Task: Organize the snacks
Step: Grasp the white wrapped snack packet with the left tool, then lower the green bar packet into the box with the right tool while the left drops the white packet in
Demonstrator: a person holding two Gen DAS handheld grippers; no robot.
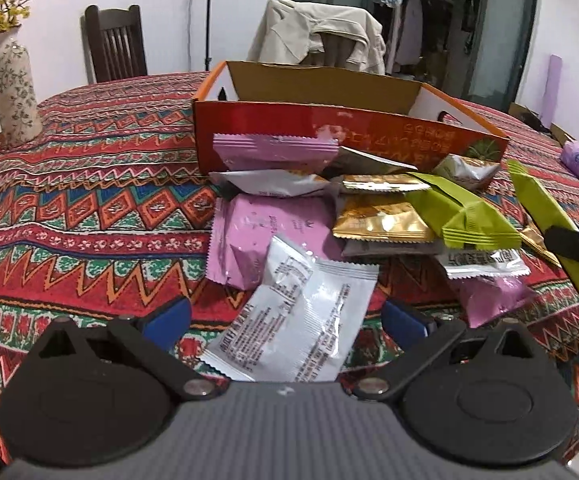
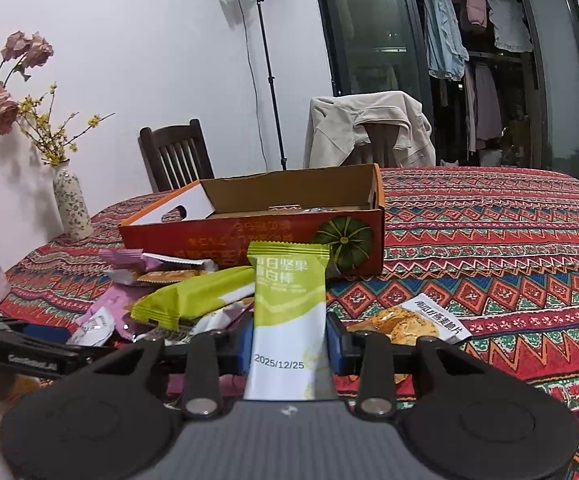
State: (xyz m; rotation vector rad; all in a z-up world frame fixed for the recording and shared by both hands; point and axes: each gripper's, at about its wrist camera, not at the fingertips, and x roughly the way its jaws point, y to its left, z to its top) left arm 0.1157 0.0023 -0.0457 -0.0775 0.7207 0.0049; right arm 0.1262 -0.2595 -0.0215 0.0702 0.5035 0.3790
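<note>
Organizing snacks, early stage. The right gripper [image 2: 289,346] is pinching a green-and-white snack bar [image 2: 287,312] by its lower half, its blue pads pressing on both long edges, and is holding the bar upright above the table in front of the cardboard box [image 2: 257,240]. The left gripper [image 1: 285,316] is hanging with its fingers [image 1: 169,320] spread wide on either side of a white sachet [image 1: 301,316], which is lying on the patterned tablecloth [image 1: 89,200]; the pads are not touching it. The box is sitting open toward the middle of the table; from the right wrist view at least one foil packet appears to be lying inside, though the near wall is hiding most of the interior. Most of the work is judged to be remaining: a loose heap of pink packets [image 1: 265,232], gold packets [image 1: 381,220] and another green bar [image 1: 465,216] is still lying against the box's front wall, and a cracker packet [image 2: 405,324] is lying apart on the cloth to the right.
</note>
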